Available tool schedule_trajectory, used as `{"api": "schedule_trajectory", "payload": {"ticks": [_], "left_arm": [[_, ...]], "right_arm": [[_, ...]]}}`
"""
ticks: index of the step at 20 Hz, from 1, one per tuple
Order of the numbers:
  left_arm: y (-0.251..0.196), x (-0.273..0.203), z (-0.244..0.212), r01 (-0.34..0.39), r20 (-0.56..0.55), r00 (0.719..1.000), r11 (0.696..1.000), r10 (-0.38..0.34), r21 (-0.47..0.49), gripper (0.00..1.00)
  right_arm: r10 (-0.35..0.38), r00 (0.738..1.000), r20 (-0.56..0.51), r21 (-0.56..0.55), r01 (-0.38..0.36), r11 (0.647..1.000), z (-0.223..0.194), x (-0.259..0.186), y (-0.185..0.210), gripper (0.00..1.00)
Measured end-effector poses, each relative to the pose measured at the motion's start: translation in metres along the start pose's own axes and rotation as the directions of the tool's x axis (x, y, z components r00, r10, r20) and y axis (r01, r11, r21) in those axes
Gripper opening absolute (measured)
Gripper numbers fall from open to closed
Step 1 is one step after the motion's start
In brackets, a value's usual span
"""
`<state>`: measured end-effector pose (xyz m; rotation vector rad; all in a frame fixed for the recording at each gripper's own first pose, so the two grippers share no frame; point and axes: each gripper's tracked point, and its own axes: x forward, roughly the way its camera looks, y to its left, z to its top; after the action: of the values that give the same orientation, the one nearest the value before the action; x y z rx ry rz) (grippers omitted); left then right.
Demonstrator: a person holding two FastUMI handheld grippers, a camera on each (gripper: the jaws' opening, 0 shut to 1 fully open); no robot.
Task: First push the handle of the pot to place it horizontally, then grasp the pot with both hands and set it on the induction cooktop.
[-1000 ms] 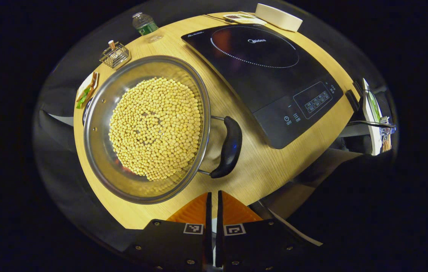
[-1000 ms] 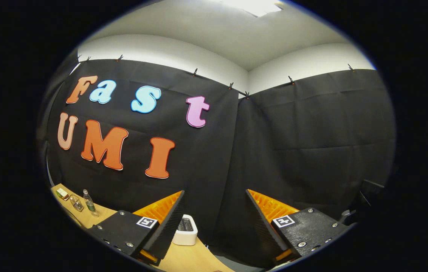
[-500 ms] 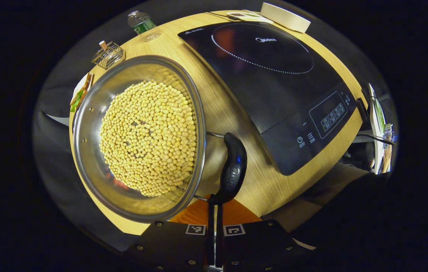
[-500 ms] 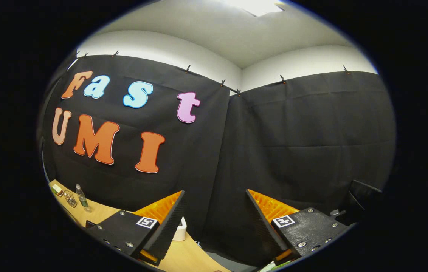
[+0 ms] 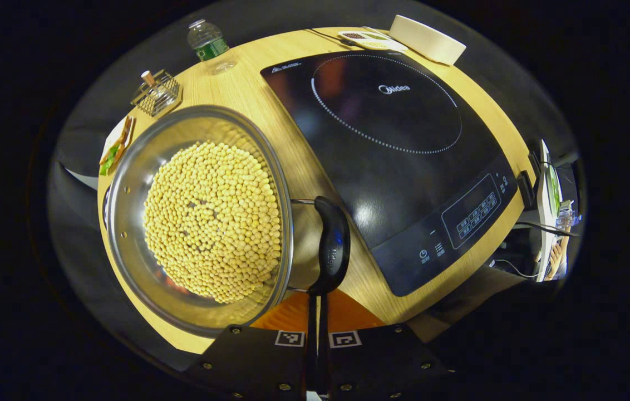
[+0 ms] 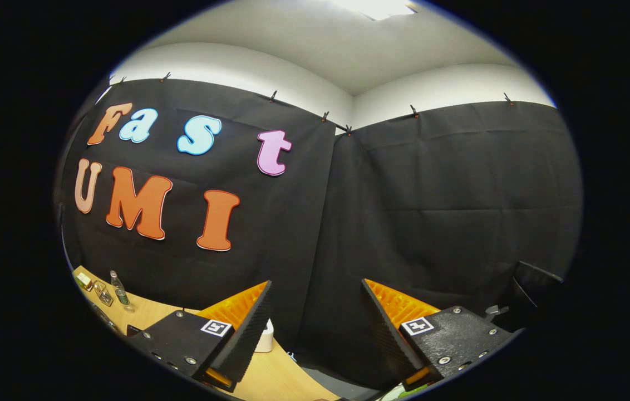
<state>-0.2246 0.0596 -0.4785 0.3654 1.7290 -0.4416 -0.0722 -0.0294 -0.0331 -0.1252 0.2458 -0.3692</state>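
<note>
The pale wooden worktop (image 5: 248, 106) carries a flat black glass induction cooktop (image 5: 398, 167) with a dotted ring on its surface and a touch panel at its near corner. Just beside it, to the left in the left gripper view, stands a round stainless-steel pot (image 5: 131, 184) filled with yellow soybeans (image 5: 212, 217). The pot sits on the worktop, apart from the cooktop. Its curved black plastic handle (image 5: 333, 245) faces the cooktop. The left gripper (image 5: 316, 301) has its jaws closed together, holding nothing, with their tips right at the handle's lower end. The right gripper (image 6: 315, 312) is raised toward the booth's wall, jaws spread wide and empty. At the worktop's far edge are a white oblong box (image 5: 427, 38), a clear plastic bottle with a green label (image 5: 206, 42) and a small wire rack (image 5: 156, 94).
</note>
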Motion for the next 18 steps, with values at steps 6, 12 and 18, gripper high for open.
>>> {"api": "schedule_trajectory", "payload": {"ticks": [6, 12, 18], "left_arm": [[-0.001, -0.006, 0.031, 0.018, 0.014, 1.000, 0.998, -0.017, -0.061, 0.01], [0.000, -0.009, 0.051, 0.027, 0.028, 0.999, 0.995, -0.024, -0.098, 0.02], [0.006, -0.012, 0.069, 0.037, 0.050, 0.998, 0.990, -0.031, -0.136, 0.02]], "right_arm": [[0.000, 1.000, -0.023, -0.021, -0.001, 1.000, -0.003, 0.001, 0.003, 0.95], [0.003, 0.999, -0.052, -0.024, -0.004, 1.000, -0.011, 0.000, 0.009, 0.95], [0.018, 0.997, -0.076, -0.042, -0.021, 0.999, -0.017, -0.005, 0.017, 0.95]]}}
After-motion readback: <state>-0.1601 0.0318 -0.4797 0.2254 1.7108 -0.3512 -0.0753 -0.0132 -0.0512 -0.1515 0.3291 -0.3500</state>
